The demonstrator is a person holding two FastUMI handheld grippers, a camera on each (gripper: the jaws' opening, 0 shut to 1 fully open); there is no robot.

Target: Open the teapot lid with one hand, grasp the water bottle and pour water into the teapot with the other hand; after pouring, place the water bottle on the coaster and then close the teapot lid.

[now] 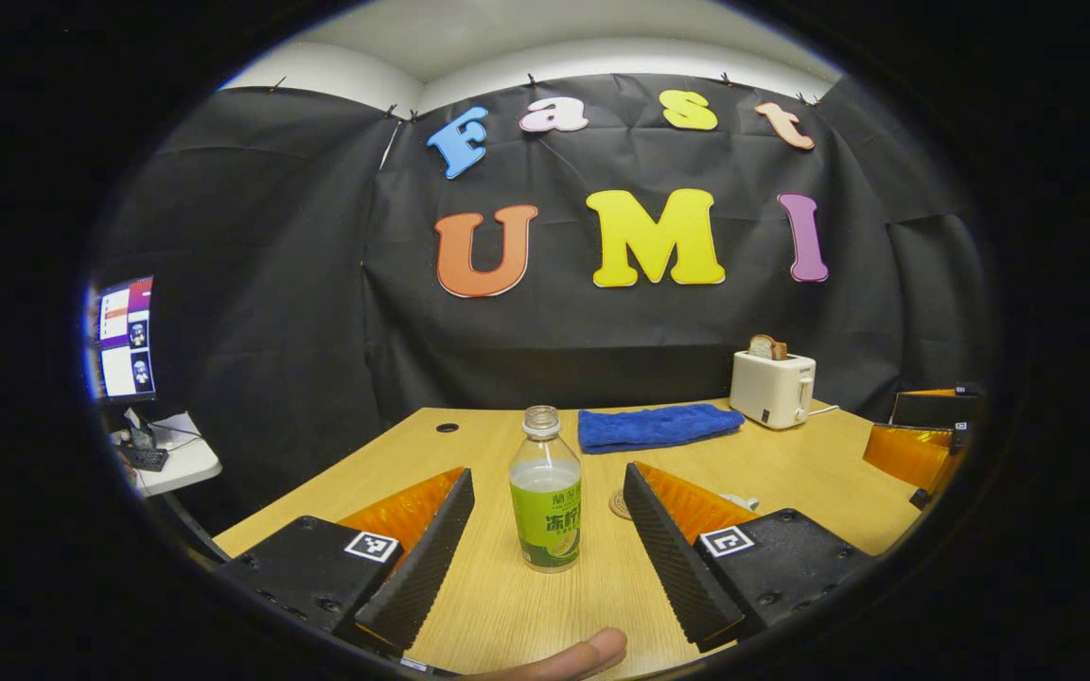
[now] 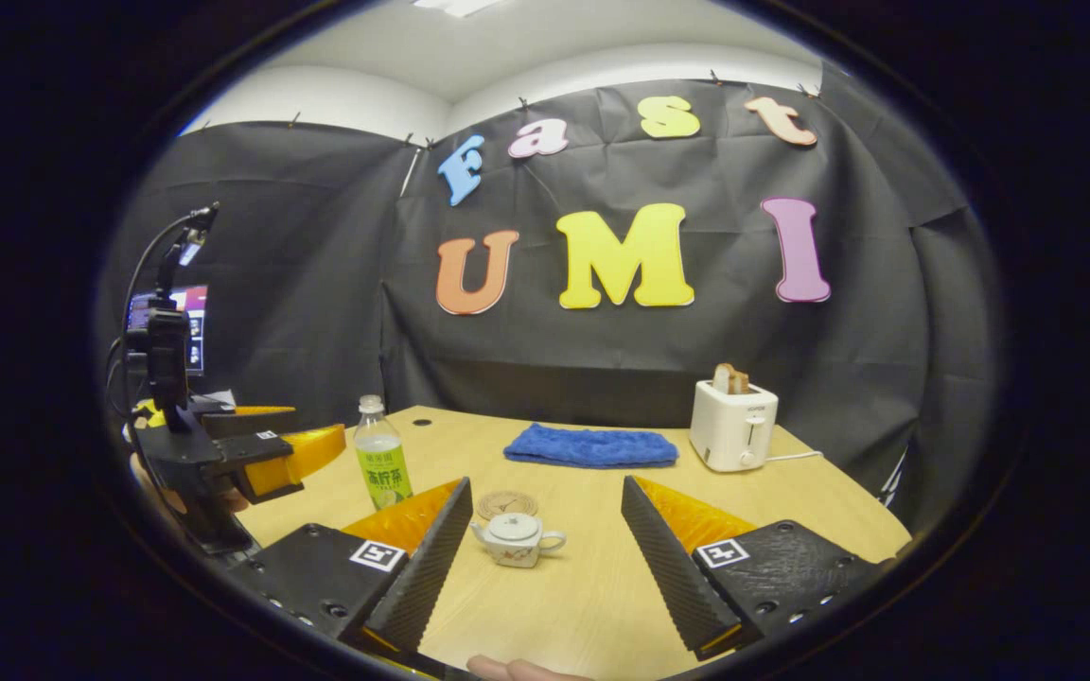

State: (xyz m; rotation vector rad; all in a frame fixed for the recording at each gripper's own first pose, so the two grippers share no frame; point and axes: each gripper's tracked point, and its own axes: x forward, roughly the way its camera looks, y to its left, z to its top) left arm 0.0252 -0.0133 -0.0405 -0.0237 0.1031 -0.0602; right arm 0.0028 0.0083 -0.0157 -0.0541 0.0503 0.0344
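A clear water bottle (image 1: 545, 492) with a green label stands upright on the wooden table, in line with the gap of my left gripper (image 1: 547, 473). That gripper is open and its fingers do not touch the bottle. Beyond the bottle a round woven coaster (image 1: 619, 503) peeks out. In the right gripper view, a small white teapot (image 2: 515, 539) with its lid on sits just ahead of my open right gripper (image 2: 546, 482). The coaster (image 2: 507, 504) lies right behind the teapot. The bottle (image 2: 382, 454) stands to the left, with the left gripper (image 2: 304, 452) level beside it.
A folded blue towel (image 2: 590, 445) lies at the back of the table (image 2: 602, 586). A white toaster (image 2: 732, 426) with a slice of bread stands at the back right. A monitor (image 1: 124, 336) stands on a side desk to the left. A person's fingertip (image 1: 583, 653) shows at the bottom.
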